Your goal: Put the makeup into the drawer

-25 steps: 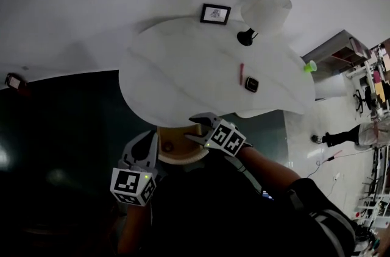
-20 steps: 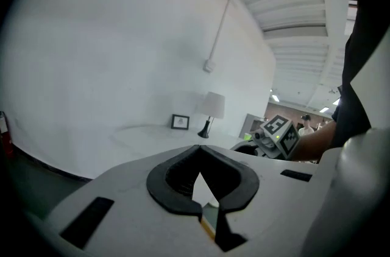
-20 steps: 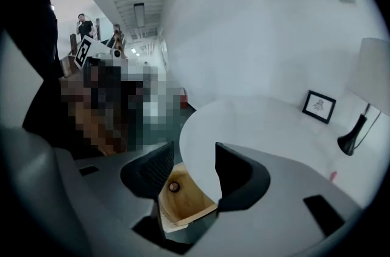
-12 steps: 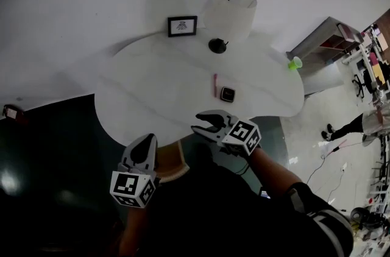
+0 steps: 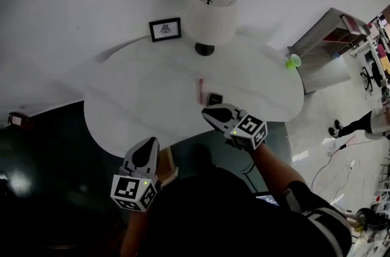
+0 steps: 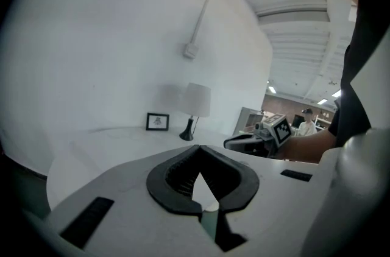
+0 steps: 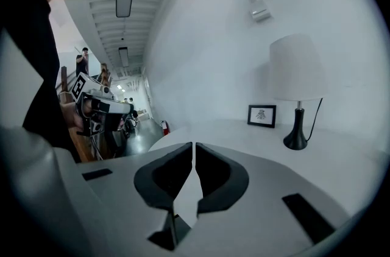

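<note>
On the round white table (image 5: 134, 103) lie a slim pink makeup stick (image 5: 200, 91) and a small dark compact (image 5: 214, 99). My right gripper (image 5: 211, 113) hovers at the table's near edge, just short of the compact, shut with nothing between its pads (image 7: 194, 146). My left gripper (image 5: 146, 147) sits lower left at the table's rim, also shut and empty (image 6: 198, 149). A strip of the tan wooden drawer (image 5: 169, 168) shows under the table beside the left gripper. Each gripper view shows the other gripper: the right gripper (image 6: 256, 141) and the left gripper (image 7: 100, 105).
A white-shaded lamp (image 5: 210, 18) on a black base and a small framed picture (image 5: 165, 29) stand at the table's far side by the wall. A green cup (image 5: 294, 61) sits at the right rim. A shelf unit (image 5: 332, 36) and people stand beyond, right.
The right gripper's jaws have gone from open to shut, empty. Both grippers have come away from the wooden drawer, the right one rising to the table's edge near the compact.
</note>
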The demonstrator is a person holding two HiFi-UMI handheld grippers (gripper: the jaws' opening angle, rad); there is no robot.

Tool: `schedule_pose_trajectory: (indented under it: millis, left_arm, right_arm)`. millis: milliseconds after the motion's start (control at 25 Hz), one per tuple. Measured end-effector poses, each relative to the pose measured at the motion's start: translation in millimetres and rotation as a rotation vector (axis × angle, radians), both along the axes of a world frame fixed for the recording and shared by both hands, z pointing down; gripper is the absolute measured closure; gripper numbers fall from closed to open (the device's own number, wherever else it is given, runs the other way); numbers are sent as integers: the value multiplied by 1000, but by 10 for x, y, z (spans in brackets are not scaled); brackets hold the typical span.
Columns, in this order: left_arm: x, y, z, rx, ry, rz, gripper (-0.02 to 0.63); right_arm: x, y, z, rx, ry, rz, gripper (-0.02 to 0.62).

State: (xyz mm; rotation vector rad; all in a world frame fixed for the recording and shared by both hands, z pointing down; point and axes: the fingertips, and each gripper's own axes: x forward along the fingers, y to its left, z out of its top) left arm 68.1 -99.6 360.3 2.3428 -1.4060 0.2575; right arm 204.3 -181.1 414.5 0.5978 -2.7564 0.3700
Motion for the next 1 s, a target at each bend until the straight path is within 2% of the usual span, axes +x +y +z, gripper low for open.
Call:
schedule_pose_trajectory:
  millis: [120,280,440,520,720,1000]
  left_arm:
    - [186,-58,18,-9,-11,-7,595]
    - [394,-179,46,-17,-12,-32,595]
    - [576,-347,105,-8,-10,-58,595]
    - [630,-434,91,8,-3,-81,595]
    - [701,-481,86,19,17,-131,595]
    - [581,-359,315,-34,30,-196,595]
  right_arm:
    - [238,-145,95,-5,13,5,571]
    - [478,-292,322,-45,85,-54,559]
    - [663,-416,622,-68,215,-128,429]
    - [730,-500,778,-83,275,-148,395]
    - [838,-629,1140,-117,409,-192,351]
    - [736,-716,1513,-134,543,-276,325]
